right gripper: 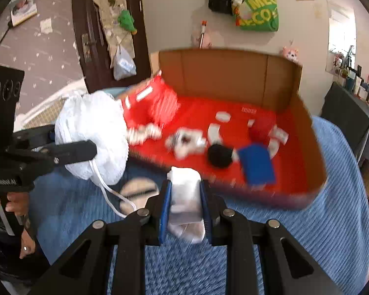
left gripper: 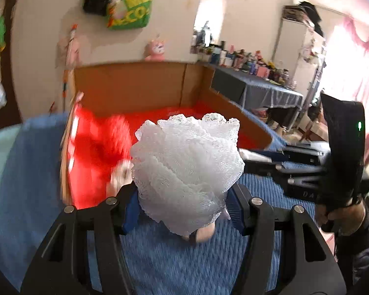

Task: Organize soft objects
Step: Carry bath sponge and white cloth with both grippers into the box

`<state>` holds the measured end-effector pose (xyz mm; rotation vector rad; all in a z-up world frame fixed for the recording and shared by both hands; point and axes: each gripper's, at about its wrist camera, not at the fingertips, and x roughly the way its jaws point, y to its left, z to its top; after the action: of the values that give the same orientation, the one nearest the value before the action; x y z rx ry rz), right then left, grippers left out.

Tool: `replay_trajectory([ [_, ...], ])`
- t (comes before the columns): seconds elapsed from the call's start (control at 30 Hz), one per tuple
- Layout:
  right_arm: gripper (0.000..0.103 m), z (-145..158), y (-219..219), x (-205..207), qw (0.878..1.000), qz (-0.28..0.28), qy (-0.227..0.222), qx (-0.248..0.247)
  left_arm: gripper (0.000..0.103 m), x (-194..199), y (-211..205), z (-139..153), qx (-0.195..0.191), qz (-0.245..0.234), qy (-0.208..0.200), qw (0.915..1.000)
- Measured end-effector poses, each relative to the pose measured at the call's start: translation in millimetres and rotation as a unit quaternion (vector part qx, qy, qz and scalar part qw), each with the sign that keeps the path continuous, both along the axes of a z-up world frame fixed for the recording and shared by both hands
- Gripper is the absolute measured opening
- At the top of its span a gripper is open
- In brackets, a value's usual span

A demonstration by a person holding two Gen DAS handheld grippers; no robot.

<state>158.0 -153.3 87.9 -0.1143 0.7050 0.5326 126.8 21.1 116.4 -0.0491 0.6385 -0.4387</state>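
Observation:
My left gripper (left gripper: 182,209) is shut on a white mesh bath puff (left gripper: 187,172) and holds it above the blue bedspread (left gripper: 179,265), just short of the cardboard box (left gripper: 135,86). The puff (right gripper: 96,132) and its white cord show at the left of the right wrist view. My right gripper (right gripper: 185,209) is shut on a folded white cloth (right gripper: 185,196), held above the bedspread in front of the box (right gripper: 223,73). Inside the red-lined box lie a blue sponge (right gripper: 257,166) and a black soft ball (right gripper: 219,156).
Red and white packaging (right gripper: 155,103) lies in the box's left part. A side table (left gripper: 258,86) crowded with bottles stands at the right. Bags (right gripper: 258,7) hang on the wall behind. A dark door (right gripper: 105,32) is at the back left.

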Motion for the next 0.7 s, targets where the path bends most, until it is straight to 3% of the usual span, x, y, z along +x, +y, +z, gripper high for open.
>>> replay_trajectory([
  [0.17, 0.026, 42.7, -6.2, 55.7, 1.0, -0.015, -0.008, 0.003, 0.057, 59.8, -14.6, 25.2, 0.03, -0.03, -0.006, 0.9991],
  [0.3, 0.026, 58.7, -4.4, 116.1, 0.999, -0.043, 0.0, -0.013, 0.057, 122.2, -29.3, 39.6, 0.075, -0.031, -0.008, 0.9967],
  [0.47, 0.026, 51.6, -1.0, 186.6, 0.995, -0.075, 0.032, -0.05, 0.057, 183.8, -39.0, 35.2, 0.102, -0.024, 0.021, 0.9943],
  [0.7, 0.026, 12.9, 12.0, 248.8, 0.984, -0.097, 0.081, -0.122, 0.057, 240.3, -48.3, 4.1, 0.142, -0.01, 0.07, 0.9874],
])
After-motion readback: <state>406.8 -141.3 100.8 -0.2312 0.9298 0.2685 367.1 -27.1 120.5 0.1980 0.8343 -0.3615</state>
